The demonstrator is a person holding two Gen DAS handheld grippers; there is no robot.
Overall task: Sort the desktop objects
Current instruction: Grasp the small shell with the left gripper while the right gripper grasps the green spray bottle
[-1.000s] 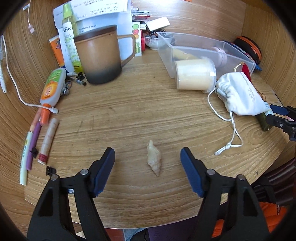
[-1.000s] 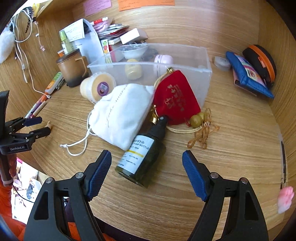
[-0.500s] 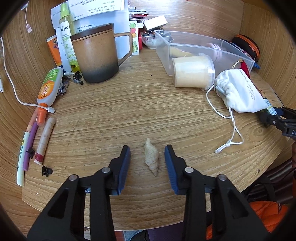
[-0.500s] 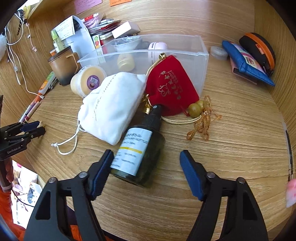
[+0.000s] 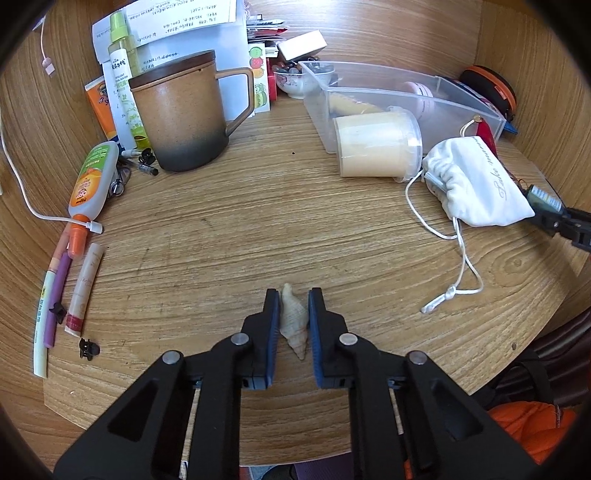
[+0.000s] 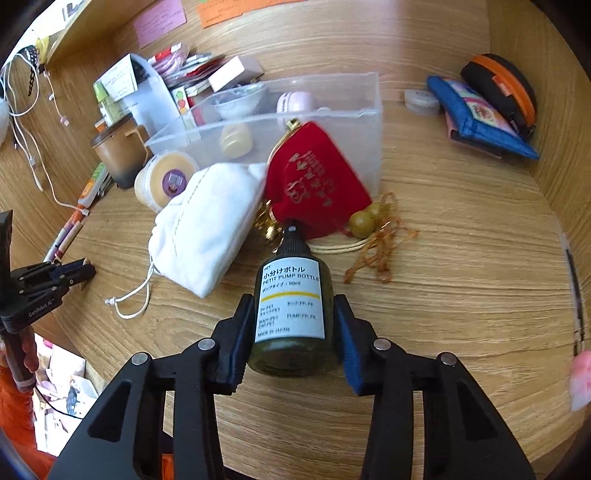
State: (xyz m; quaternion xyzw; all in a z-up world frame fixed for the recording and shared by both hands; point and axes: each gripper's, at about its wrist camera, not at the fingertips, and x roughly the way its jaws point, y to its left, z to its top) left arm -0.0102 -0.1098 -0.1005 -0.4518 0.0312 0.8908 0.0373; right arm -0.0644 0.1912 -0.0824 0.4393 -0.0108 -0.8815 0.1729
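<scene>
wood-grain worktop (image 5: pixel 229 236), clutter all round. left hand-held gripper (image 5: pixel 293 317) pinches the little shell (image 5: pixel 294 322) near the front edge; right hand-held gripper (image 6: pixel 291 332) hugs the dark pump bottle (image 6: pixel 290 306), contact unclear. i'd lift both straight up, gently, then head for the clear bin (image 6: pixel 364 122).

Sitting off-task, background only:
Hanging on back wall: pink sticky note (image 6: pixel 159 23); trailing across wooden desk (image 5: pixel 258 229): white cable (image 5: pixel 93 227).
</scene>
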